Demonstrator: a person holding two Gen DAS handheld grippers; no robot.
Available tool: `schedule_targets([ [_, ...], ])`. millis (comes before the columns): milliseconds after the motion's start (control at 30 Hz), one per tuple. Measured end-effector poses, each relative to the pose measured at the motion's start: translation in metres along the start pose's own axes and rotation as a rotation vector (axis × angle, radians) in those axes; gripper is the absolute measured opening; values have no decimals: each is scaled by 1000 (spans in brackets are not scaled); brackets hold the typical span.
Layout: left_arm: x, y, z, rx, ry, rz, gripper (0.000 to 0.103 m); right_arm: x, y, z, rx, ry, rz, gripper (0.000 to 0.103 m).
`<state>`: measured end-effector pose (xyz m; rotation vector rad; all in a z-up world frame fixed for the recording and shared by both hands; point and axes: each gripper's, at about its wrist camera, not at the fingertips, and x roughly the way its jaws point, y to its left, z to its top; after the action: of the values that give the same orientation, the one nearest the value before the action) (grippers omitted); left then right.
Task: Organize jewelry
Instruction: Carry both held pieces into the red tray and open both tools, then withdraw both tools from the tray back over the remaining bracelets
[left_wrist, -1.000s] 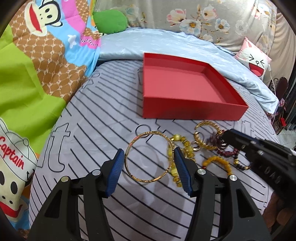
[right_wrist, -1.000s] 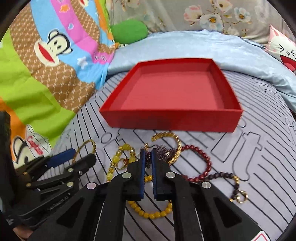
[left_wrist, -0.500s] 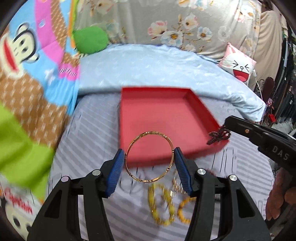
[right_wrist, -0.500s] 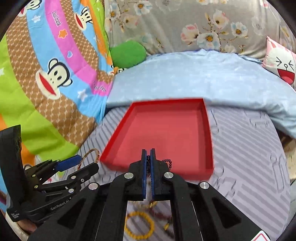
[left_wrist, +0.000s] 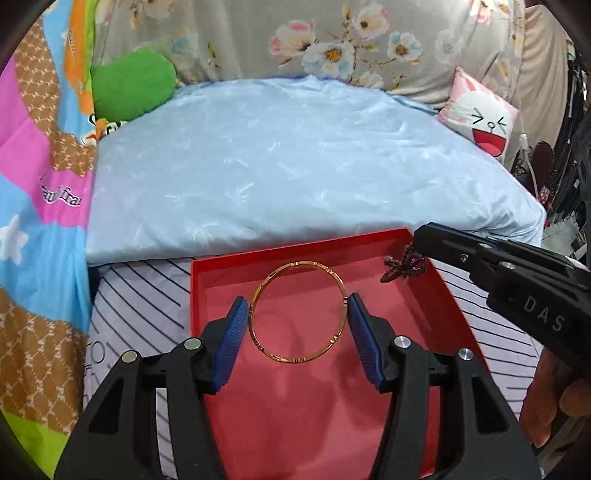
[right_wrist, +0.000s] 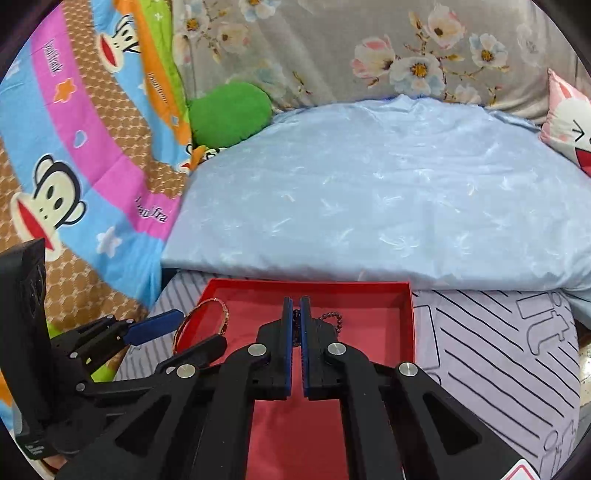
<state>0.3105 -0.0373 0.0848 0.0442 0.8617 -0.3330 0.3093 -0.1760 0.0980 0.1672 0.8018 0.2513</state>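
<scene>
Having been lifted off the striped bed a second earlier, the gold bangle (left_wrist: 298, 312), clamped across the left tool (left_wrist: 297, 322), and the dark beaded bracelet (left_wrist: 402, 264), pinched in the right tool (right_wrist: 296, 320), were held over the red box (left_wrist: 458, 314) at lower centre, so release was judged next.

A pale blue quilt (left_wrist: 295, 166) lies far across the striped bed sheet (right_wrist: 498, 339); a green cushion (left_wrist: 133, 85) sits far left, a bunny pillow (left_wrist: 480, 118) far right.
</scene>
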Motion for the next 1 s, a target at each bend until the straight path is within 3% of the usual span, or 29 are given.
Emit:
schedule_targets([
  [200,45,5,3,-18,92,14,53,46,-18,-2,-1,97,-52,4],
  [467,58,9,-1,-17,110,49,53,62,-31,-17,18,166,-78,6],
  [533,59,9,-2,-24,112,56,53,59,-30,-20,3,163,-98,10],
  [600,59,10,-1,-28,106,64,57,53,-31,-22,2,152,-100,21],
  [667,54,12,-1,-32,90,89,69,44,-32,-22,11,134,-98,31],
  [1000,-14,4,-15,-25,-8,86,73,-43,-24,-42,22,31,-63,40],
])
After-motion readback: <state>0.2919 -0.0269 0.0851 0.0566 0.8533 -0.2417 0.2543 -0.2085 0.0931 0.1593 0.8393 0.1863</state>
